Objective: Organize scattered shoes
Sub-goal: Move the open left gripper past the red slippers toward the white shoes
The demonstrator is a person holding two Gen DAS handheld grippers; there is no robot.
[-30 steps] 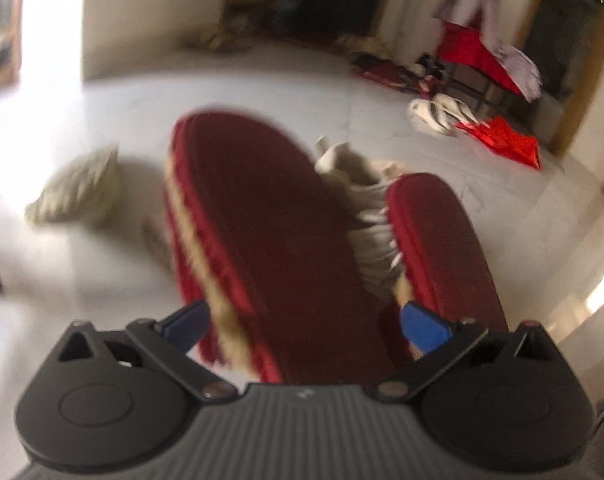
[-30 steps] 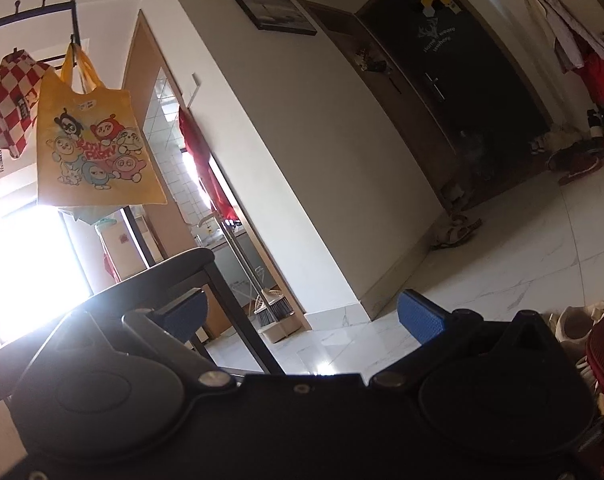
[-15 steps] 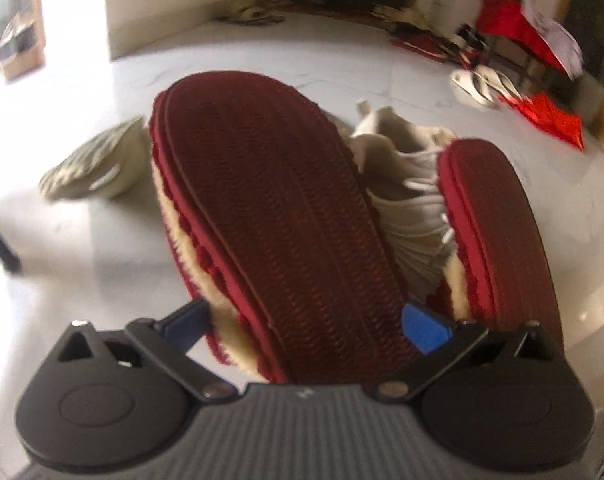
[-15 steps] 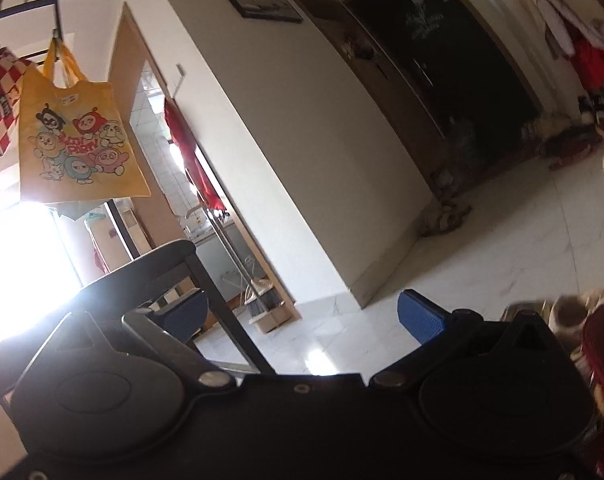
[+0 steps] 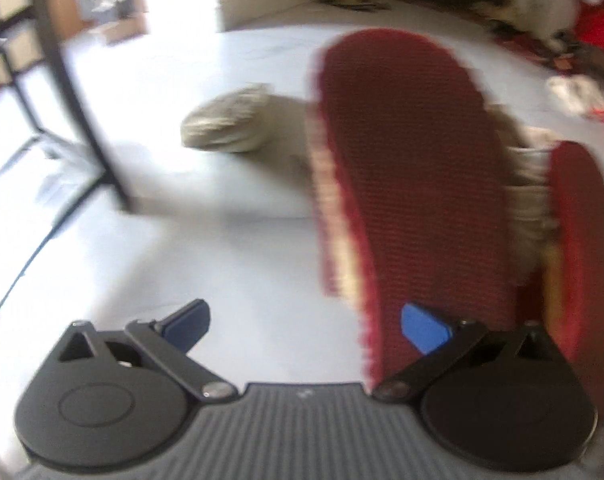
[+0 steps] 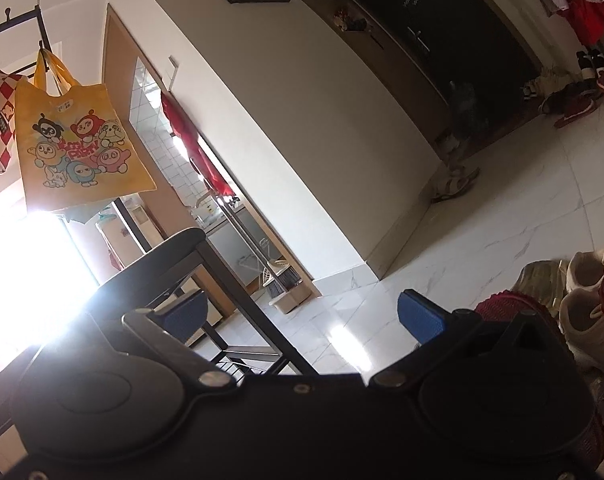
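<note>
We see the left hand-held gripper (image 5: pixel 305 325) open over the white floor (image 5: pixel 206 248), holding nothing, with the red slipper (image 5: pixel 414 184) sole-up just beside its right finger. The right hand-held gripper (image 6: pixel 302 316) also gapes empty, shoes (image 6: pixel 582 312) lying near the floor's right edge.

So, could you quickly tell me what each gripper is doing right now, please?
Left gripper: open, holding nothing; the red slipper sits off to its right.
Right gripper: open, empty.
</note>
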